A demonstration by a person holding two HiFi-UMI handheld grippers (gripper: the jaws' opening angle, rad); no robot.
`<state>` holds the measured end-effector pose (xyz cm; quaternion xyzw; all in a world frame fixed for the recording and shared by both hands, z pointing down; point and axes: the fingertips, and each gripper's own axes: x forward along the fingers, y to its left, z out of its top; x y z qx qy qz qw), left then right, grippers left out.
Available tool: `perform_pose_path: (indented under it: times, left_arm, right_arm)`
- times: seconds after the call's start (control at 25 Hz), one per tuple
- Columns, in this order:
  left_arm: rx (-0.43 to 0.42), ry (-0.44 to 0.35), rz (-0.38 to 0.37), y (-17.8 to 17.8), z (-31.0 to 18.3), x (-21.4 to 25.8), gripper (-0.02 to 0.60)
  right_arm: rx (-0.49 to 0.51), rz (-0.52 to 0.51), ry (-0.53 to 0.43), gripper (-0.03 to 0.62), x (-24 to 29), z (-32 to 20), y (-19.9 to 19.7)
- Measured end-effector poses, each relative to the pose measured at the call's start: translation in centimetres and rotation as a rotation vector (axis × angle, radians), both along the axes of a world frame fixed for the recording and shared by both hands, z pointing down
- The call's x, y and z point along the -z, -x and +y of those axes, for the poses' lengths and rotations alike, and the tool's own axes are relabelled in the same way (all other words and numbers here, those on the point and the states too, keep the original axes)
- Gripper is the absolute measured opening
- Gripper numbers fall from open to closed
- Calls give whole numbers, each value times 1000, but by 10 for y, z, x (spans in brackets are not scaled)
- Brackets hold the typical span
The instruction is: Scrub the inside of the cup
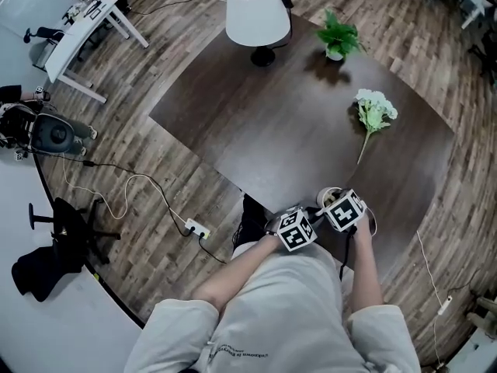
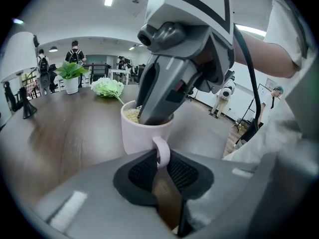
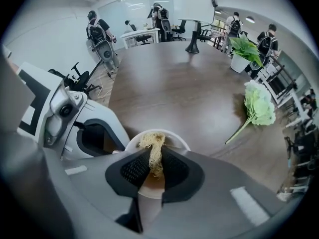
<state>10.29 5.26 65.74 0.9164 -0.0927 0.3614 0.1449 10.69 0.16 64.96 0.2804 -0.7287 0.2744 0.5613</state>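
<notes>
A pale pink cup (image 2: 142,135) stands upright on the dark table near its front edge, partly hidden under the grippers in the head view (image 1: 328,196). My left gripper (image 2: 160,161) is shut on the cup's handle (image 2: 162,151). My right gripper (image 3: 155,164) is shut on a straw-coloured fibrous scrubber (image 3: 154,152) and points down into the cup's white rim (image 3: 177,138). In the left gripper view the right gripper's fingers (image 2: 158,101) reach inside the cup, with the scrubber (image 2: 131,114) showing at the rim.
On the dark table (image 1: 287,123) lie a white flower sprig (image 1: 373,115), a small potted green plant (image 1: 338,39) and a white-shaded lamp (image 1: 258,14) at the far side. Cables and a power strip (image 1: 197,228) lie on the wood floor at the left.
</notes>
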Motion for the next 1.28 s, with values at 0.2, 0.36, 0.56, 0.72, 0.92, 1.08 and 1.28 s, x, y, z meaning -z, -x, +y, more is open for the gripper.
perform_pose_path:
  times: [0.2,0.36,0.56,0.72,0.92,1.08,1.28]
  left_arm:
    - [-22,7,28,-15,11,3,61]
    - [-28,13,48,-26,13,3,61]
    - [-27,17,55,-28,9,2,61]
    - [-16,22,65,-24,4,4,61]
    - [6,36,64,-18,-3,4,63]
    - [-1,39,52,-15,0,2,63]
    - [23,39,61,-13,-3,2,64]
  right_arm:
    - [-152,-1,-33,80,2,-1,-9]
    - [-272,-21,-93,80,5,-8,-18]
    - [-365,-35,-150,80,6,-12,-26]
    - [-374,11,-242,80,15,-19,-32]
    - [-301,69,-264,82,24,-19,-44]
    - [-207,74,-208,83,33,-13,-45]
    - [-161,12,-149,81,42,-2,-44]
